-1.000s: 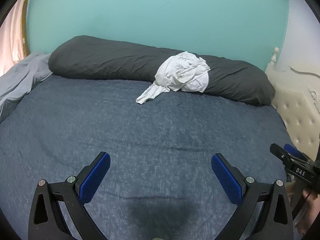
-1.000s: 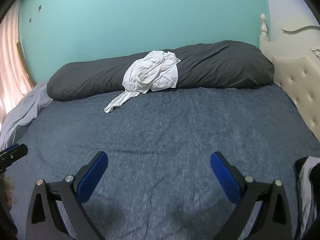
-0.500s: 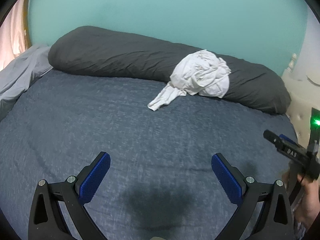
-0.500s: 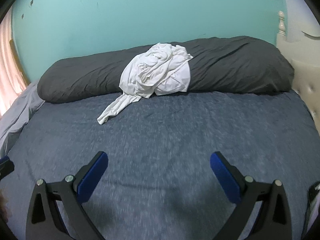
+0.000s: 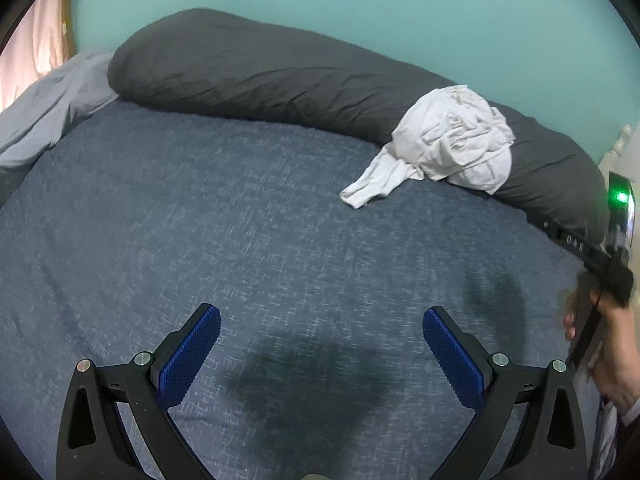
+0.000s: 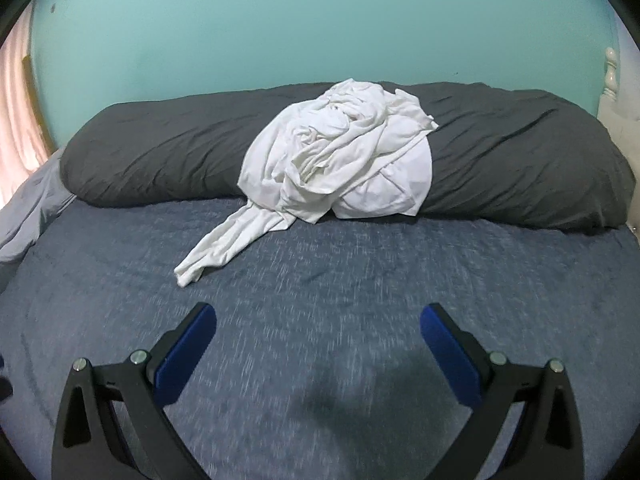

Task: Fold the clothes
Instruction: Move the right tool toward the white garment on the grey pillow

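A crumpled white garment [image 6: 344, 160] is heaped against a long dark grey bolster [image 6: 520, 152], with one sleeve trailing onto the blue bedcover [image 6: 320, 280]. The left wrist view has the same white garment [image 5: 452, 148] at the far right of the bolster [image 5: 260, 76]. My right gripper [image 6: 318, 340] hovers open over the bedcover, short of the sleeve, with nothing between its blue pads. My left gripper [image 5: 322, 340] is also open and empty, farther left over bare bedcover [image 5: 200, 220]. The right gripper's body, held by a hand [image 5: 612, 360], shows at the right edge of the left wrist view.
A teal wall [image 6: 320, 20] runs behind the bolster. A pale grey sheet [image 5: 44, 108] is bunched at the bed's left edge beside a pink curtain [image 6: 16, 100]. A cream headboard post [image 6: 610, 76] stands at the right.
Both grippers have moved forward over the bed toward the white garment, which now looks larger. The left view has swung left, so the garment sits farther right. Both stayed open.
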The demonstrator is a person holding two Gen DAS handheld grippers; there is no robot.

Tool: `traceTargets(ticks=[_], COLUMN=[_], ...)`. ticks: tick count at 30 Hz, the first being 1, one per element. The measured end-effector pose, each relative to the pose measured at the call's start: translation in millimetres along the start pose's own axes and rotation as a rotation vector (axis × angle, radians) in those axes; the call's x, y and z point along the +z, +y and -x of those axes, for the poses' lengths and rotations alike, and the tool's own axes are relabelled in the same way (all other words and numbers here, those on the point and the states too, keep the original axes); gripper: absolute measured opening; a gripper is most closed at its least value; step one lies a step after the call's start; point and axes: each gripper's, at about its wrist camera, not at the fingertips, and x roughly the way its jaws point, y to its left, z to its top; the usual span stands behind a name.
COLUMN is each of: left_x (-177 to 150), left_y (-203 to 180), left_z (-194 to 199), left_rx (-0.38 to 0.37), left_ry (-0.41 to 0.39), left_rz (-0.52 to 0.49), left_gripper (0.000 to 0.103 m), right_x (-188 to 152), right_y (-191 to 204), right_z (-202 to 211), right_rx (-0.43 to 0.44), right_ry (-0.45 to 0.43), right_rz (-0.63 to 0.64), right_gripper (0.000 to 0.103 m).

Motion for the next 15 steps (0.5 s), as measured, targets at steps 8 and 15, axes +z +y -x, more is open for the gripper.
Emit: traceTargets(ticks=[8, 15], left_x=[13, 27], left_y=[11, 21], left_z=[-29, -54], left_rx=[0.014, 0.015], left_ry=[0.006, 0.008], left_rz=[0.018, 0.046], left_gripper=[0.103, 0.103], right_x=[20, 43], right_y=[13, 13], right_z=[-51, -95], right_rx=[-0.013, -0.032], right_ry=[0.01, 0.018], right_rz=[0.008, -0.006], right_gripper=[0.103, 0.103])
